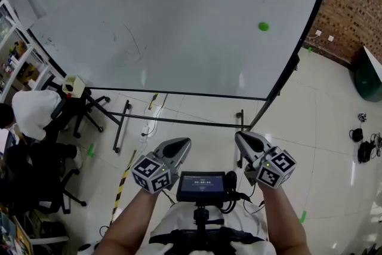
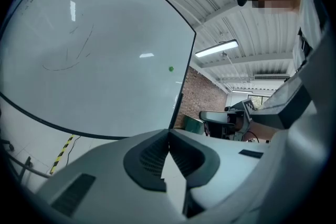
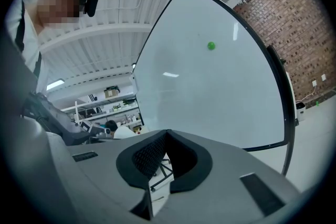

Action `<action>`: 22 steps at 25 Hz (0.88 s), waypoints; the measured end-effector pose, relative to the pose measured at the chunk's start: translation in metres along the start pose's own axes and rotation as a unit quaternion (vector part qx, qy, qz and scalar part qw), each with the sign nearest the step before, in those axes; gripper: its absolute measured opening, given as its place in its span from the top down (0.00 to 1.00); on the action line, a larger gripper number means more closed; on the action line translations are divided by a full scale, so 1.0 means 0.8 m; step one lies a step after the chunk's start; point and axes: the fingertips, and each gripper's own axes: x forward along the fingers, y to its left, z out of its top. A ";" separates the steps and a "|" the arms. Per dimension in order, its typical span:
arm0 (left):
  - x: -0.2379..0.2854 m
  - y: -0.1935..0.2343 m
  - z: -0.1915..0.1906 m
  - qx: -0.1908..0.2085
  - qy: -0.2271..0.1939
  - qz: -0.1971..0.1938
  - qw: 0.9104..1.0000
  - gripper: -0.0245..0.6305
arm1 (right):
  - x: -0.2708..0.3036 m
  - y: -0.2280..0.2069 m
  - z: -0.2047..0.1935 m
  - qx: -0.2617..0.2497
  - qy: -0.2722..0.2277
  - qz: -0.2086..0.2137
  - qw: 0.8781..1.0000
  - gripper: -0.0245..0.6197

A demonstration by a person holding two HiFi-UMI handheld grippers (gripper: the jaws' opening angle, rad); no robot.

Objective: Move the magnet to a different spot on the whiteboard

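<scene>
A small green magnet [image 1: 263,26] sticks to the right part of the big whiteboard [image 1: 179,9], with faint pen marks to its left. Both grippers are held low in front of the board, well short of it. My left gripper [image 1: 181,144] has its jaw tips together with nothing between them; from its own view [image 2: 169,131] the magnet [image 2: 170,68] lies straight ahead near the board's right edge. My right gripper [image 1: 242,138] is likewise shut and empty [image 3: 167,132], with the magnet [image 3: 211,46] above and to the right on the board [image 3: 210,97].
The board's black stand legs [image 1: 122,125] rest on the tiled floor beneath it. An office chair [image 1: 80,106] and a seated person in white [image 1: 33,110] are at the left. A brick wall [image 1: 358,3], a green bin [image 1: 370,77] and floor cables [image 1: 361,145] are at the right.
</scene>
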 end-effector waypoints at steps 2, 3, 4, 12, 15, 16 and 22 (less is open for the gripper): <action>0.021 0.001 0.007 0.004 0.003 -0.002 1.000 0.91 | 0.001 -0.017 0.008 0.002 -0.001 0.000 1.000 0.91; 0.031 0.002 0.011 0.006 0.005 -0.003 1.000 0.91 | 0.001 -0.026 0.011 0.002 -0.002 -0.001 1.000 0.91; 0.041 0.003 0.014 0.008 0.006 -0.005 1.000 0.91 | 0.001 -0.034 0.015 0.002 -0.003 -0.002 1.000 0.91; 0.115 0.000 0.037 0.023 0.015 -0.017 0.999 0.91 | -0.009 -0.095 0.045 0.000 -0.014 -0.004 1.000 0.91; 0.142 -0.005 0.049 0.042 0.016 -0.019 0.999 0.91 | -0.014 -0.116 0.052 0.004 -0.017 -0.003 1.000 0.91; 0.152 -0.007 0.053 0.048 0.017 -0.021 0.998 0.91 | -0.015 -0.124 0.054 0.006 -0.018 -0.004 1.000 0.91; 0.202 -0.013 0.075 0.064 0.015 -0.026 0.997 0.91 | -0.019 -0.165 0.070 0.021 -0.028 0.003 0.999 0.91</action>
